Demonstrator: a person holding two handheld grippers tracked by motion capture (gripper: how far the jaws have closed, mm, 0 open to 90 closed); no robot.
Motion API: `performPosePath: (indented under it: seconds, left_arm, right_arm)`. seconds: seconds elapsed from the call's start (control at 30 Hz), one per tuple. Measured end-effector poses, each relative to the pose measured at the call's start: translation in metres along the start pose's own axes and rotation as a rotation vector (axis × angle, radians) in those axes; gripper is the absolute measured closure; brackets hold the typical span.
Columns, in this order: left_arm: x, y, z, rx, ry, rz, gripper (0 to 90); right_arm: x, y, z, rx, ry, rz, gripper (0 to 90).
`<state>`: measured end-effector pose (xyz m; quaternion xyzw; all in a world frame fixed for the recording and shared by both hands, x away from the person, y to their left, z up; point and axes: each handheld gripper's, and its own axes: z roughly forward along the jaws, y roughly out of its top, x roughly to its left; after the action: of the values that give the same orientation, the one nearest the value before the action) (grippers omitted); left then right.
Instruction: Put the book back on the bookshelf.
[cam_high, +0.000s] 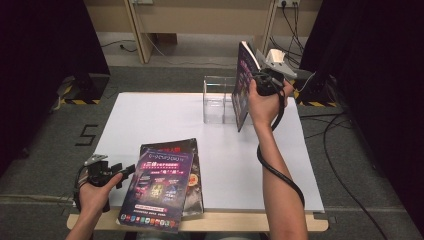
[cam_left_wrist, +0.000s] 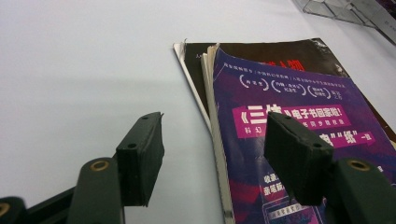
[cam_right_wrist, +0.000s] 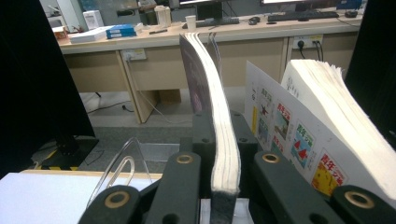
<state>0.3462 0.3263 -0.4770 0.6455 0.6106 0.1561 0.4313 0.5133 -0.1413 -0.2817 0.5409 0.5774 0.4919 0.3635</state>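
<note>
Purple-covered paperback magazine (cam_high: 246, 85), thick with white page edges, stands upright and slightly tilted in the right gripper (cam_high: 266, 80), whose black jaws are clamped on its lower edge. In the right gripper view the same magazine (cam_right_wrist: 219, 126) rises straight up at twelve o'clock from between the two jaws, its spine edge pressed by the pads on both sides. In the high view it hangs above the far right part of the white table (cam_high: 150, 115), just at three o'clock of the clear acrylic file holder (cam_high: 217, 100), close to it; whether they touch I cannot tell.

At the near left corner of the table lies a stack of two flat magazines: a purple glossy magazine with a pink title band (cam_high: 160, 182) on top of a dark brown-covered magazine (cam_high: 196, 175), which shows past it at three o'clock. The left gripper (cam_high: 126, 172) rests at nine o'clock of this stack, its jaws spread apart and holding nothing. In the left gripper view the left gripper's (cam_left_wrist: 212, 156) right jaw hovers over the cover of the purple magazine (cam_left_wrist: 289, 107), the left jaw over bare table, and the stack's page edge runs between them.
</note>
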Motion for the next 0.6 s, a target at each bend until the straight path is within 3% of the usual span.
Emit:
performPosePath:
  seconds: [0.6]
  left_arm:
    - [0.0, 0.0, 0.0, -0.002, 0.0, -0.003, 36.8]
  right_arm:
    - [0.002, -0.006, 0.017, 0.015, -0.016, 0.007, 84.5]
